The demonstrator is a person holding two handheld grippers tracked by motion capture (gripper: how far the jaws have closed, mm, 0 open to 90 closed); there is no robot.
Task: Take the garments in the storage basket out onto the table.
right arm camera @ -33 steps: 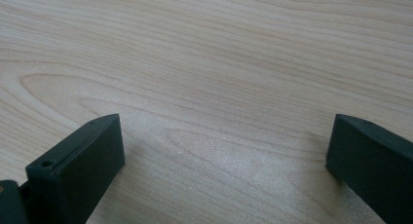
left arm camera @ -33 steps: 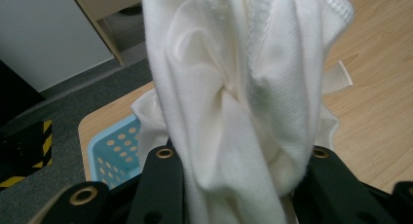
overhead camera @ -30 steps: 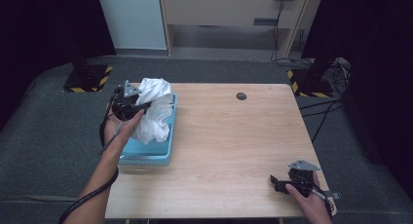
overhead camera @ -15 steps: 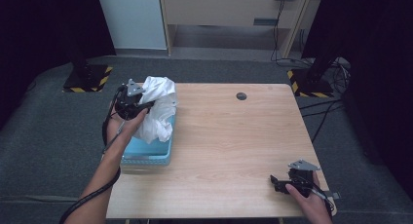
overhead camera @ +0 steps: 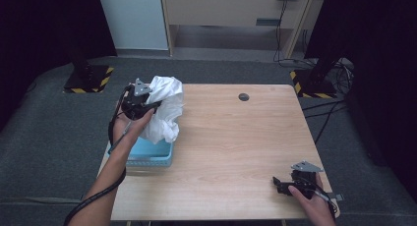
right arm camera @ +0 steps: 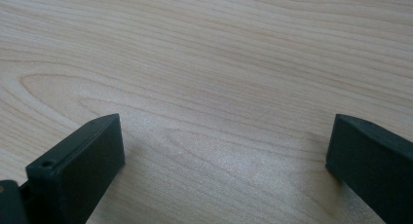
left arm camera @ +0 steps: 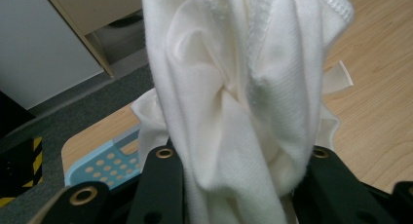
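Note:
A crumpled white cloth [overhead camera: 164,110] hangs above the light blue perforated basket [overhead camera: 150,157] at the table's left edge. My left gripper [overhead camera: 147,105] is shut on the cloth and holds it up over the basket. In the left gripper view the white cloth [left arm camera: 234,102] is bunched between the two black jaws, with the blue basket [left arm camera: 104,160] low at the left. My right gripper [overhead camera: 279,183] rests near the table's front right corner. Its jaws stand wide apart over bare wood in the right gripper view, where the right gripper [right arm camera: 224,141] has nothing between them.
A small dark round hole [overhead camera: 243,97] sits near the far edge of the wooden table [overhead camera: 236,147]. Beyond the table are a white panel [overhead camera: 133,19], a wooden cabinet [overhead camera: 231,10] and stand bases with black-and-yellow stripes [overhead camera: 88,81]. Cables trail at the far right.
My left gripper has lifted the white cloth a little higher and toward the right above the basket. The right hand has stayed where it was.

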